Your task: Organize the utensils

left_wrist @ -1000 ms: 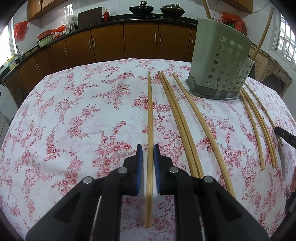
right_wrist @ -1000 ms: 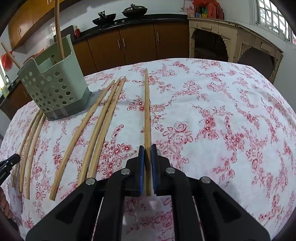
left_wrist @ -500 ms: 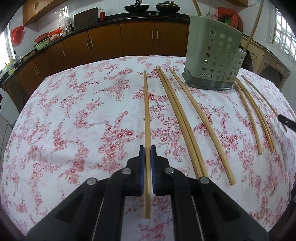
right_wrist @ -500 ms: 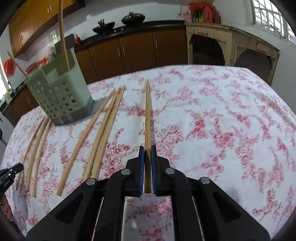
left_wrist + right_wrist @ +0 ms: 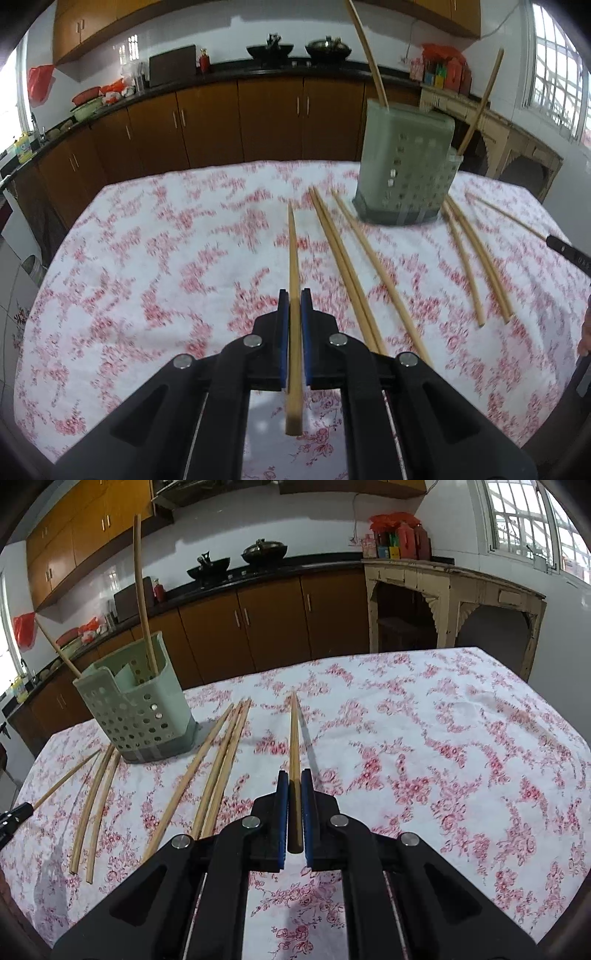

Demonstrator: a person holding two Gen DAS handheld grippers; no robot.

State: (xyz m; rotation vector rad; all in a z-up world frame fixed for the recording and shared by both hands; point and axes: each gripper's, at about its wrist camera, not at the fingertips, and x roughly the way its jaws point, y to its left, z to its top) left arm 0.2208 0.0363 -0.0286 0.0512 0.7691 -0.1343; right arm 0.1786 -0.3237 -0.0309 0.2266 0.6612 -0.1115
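Brown base cabinets under black countertop, white tiled wall, barred window, worn cream side table

Table under a floral cloth

A green perforated holder stands at ten o'clock in the right view; loose chopsticks lie flat beside it on both sides.

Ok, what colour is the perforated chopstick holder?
Pale sage green chopstick holder, with a grey band at its base; clearest in the right wrist view.

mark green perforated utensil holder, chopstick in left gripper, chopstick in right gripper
green perforated plastic utensil holder [image 5: 147, 716], right wrist view, front wall
wooden chopstick in left gripper [image 5: 293, 258], left wrist view, mid-shaft
wooden chopstick in right gripper [image 5: 294, 738], right wrist view, mid-shaft
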